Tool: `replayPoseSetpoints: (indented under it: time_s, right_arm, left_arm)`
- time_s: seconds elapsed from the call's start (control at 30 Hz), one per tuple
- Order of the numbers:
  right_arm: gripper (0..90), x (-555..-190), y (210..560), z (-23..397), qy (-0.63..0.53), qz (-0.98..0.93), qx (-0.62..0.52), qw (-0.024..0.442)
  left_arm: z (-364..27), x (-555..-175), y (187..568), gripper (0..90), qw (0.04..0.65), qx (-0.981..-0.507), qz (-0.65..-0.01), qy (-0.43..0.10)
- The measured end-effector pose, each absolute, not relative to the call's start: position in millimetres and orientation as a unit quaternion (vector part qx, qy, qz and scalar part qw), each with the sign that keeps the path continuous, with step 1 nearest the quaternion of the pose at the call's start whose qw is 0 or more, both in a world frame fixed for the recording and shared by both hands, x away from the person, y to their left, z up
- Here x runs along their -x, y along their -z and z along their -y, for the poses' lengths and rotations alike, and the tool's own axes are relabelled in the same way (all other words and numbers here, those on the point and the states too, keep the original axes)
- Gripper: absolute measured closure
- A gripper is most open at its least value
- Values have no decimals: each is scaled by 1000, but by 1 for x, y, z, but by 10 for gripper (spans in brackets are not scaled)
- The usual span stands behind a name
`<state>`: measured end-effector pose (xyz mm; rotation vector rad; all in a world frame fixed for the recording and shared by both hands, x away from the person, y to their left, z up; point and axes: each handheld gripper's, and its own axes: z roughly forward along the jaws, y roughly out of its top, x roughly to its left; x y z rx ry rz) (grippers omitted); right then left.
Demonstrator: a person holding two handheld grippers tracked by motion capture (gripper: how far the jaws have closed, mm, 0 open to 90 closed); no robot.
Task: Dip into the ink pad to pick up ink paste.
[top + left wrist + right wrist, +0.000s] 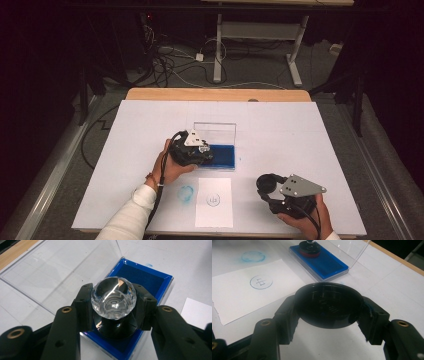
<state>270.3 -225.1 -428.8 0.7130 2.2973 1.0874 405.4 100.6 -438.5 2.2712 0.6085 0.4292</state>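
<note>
Left gripper [113,305]: jaws clamped on the faceted clear knob [113,301] of a stamp, one pad at its 9 o'clock side and one at its 3 o'clock side, with the stamp's dark base [115,327] set down on the blue ink pad [150,281]. The knob looks hard, glossy and rounded, so it is judged slippery; the hold sits at its widest girth, which seems the soundest place, as any higher the pads would likely slide off. The stamp appears light and rigid. Right gripper [329,305]: jaws pinching a round black cap [329,305] across its rim, held just above the table [310,130]; it looks stiff and light, and its smooth edge offers little purchase. Outward, the pad's clear lid [62,272] stands open at 11 o'clock from the left gripper. In the high view, the paper [214,202] with one printed mark lies at 6 o'clock from the ink pad, a blue smudge [186,193] beside it at 9 o'clock.
</note>
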Motion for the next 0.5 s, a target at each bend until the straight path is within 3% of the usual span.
replayPoseSetpoints:
  time_s: [0.5]
  right_arm:
    - [389,-271,428,226,-401,-841,-264,251]
  left_arm:
    - [-92,-410,428,546,354,-889,-239,-163]
